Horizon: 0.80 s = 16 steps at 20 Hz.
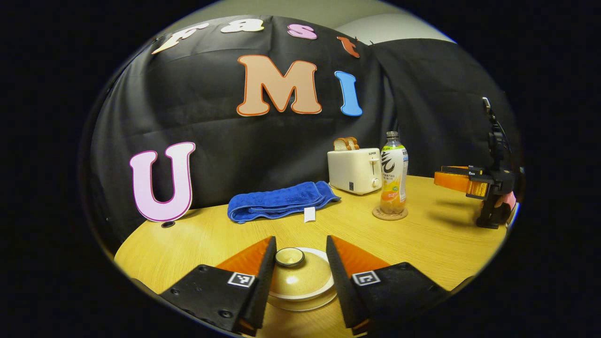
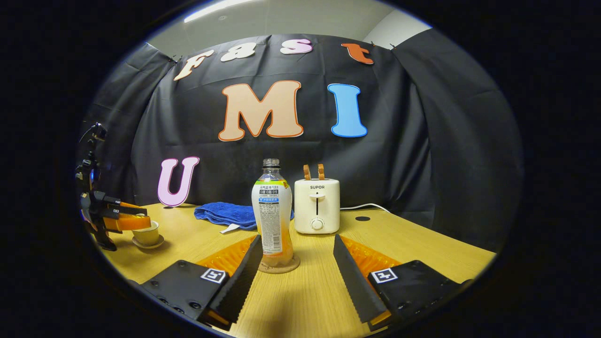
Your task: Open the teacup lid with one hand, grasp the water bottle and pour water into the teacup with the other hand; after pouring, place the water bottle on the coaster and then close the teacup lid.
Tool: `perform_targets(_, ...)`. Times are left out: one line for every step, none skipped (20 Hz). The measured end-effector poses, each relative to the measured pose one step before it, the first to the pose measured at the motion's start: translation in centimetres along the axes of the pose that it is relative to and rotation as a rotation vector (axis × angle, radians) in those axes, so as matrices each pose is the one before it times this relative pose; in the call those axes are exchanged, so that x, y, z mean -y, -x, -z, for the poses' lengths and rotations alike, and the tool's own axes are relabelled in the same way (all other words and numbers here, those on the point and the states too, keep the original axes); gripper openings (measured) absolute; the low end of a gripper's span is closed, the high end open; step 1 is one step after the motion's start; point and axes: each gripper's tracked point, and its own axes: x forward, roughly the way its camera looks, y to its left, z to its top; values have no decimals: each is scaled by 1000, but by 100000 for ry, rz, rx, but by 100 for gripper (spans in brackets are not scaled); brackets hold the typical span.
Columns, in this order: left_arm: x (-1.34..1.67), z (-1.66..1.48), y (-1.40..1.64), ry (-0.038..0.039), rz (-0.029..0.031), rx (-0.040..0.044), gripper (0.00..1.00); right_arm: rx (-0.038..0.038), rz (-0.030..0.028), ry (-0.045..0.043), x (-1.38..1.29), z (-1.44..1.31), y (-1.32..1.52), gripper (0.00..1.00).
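On the wooden table [image 1: 197, 239], in the left gripper view, my left gripper [image 1: 296, 263] is spread wide around the teacup lid [image 1: 295, 277], not pinching it.

In the right gripper view, my right gripper [image 2: 296, 267] is released; the bottle [image 2: 272, 213] stands on its coaster [image 2: 281, 267] mid-table, before the toaster [image 2: 317, 205] and blue towel [image 2: 223, 213].

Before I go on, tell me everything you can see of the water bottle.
The water bottle is clear plastic with no cap on its neck and a printed wrap label around its body. A little orange liquid sits at the bottom. It stands upright on a round coaster on the wooden table, beside a white toaster. The right tongs are open around it, not touching.
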Motion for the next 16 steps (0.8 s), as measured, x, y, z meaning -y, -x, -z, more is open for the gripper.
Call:
perform_targets(35, 164, 20, -200, -191, -607, 71, 6, -13, 1, -40, -19, -39, 98)
perform_targets(-122, 46, 27, -91, -771, -450, 74, -11, -9, -9, -15, -41, -58, 98)
perform_targets(-91, -17, 130, 18, -419, -313, 87, 16, -2, -4, 10, -21, -4, 98)
perform_targets(-81, -28, 24, 5, -363, 255, 89, 14, 6, 8, 15, 80, 45, 98)
perform_targets(18, -187, 5, 85, -374, 561, 94, -1, 10, -25, 20, -12, 29, 98)
perform_targets(-151, -204, 105, 264, -683, 941, 95, -4, -2, -1, -63, 5, -29, 97)
perform_targets(-233, -199, 199, 419, -1207, 1443, 96, 15, 7, 5, 5, -1, -26, 97)
perform_targets(-280, -185, 179, 680, -1150, 963, 96, -10, 0, -12, 24, -24, 22, 97)
perform_targets(-121, -38, 220, 1045, -1015, 1292, 96, 7, -5, 12, -40, -23, -49, 97)
perform_targets(-184, -270, 331, 1223, -848, 1757, 96, 20, 11, -3, -12, 48, 16, 98)
perform_targets(-117, -264, 386, 1337, -921, 1581, 96, -21, 6, -20, 61, 17, 32, 98)
perform_targets(-295, -267, 381, 1471, -1804, 1890, 96, 3, -3, 10, -39, 7, 1, 98)
perform_targets(-408, -207, 442, 1401, -1838, 1723, 96, 18, -8, 8, 7, -29, -7, 97)
perform_targets(-270, -319, 445, 1486, -1431, 2098, 96, 19, 12, 9, 22, -2, 30, 96)
perform_targets(-178, -294, 396, 1693, -1245, 1744, 96, -18, 170, 11, 41, -10, -23, 95)
perform_targets(-162, 198, 351, -600, -1061, -1617, 96, -9, 192, 32, 28, -31, -60, 94)
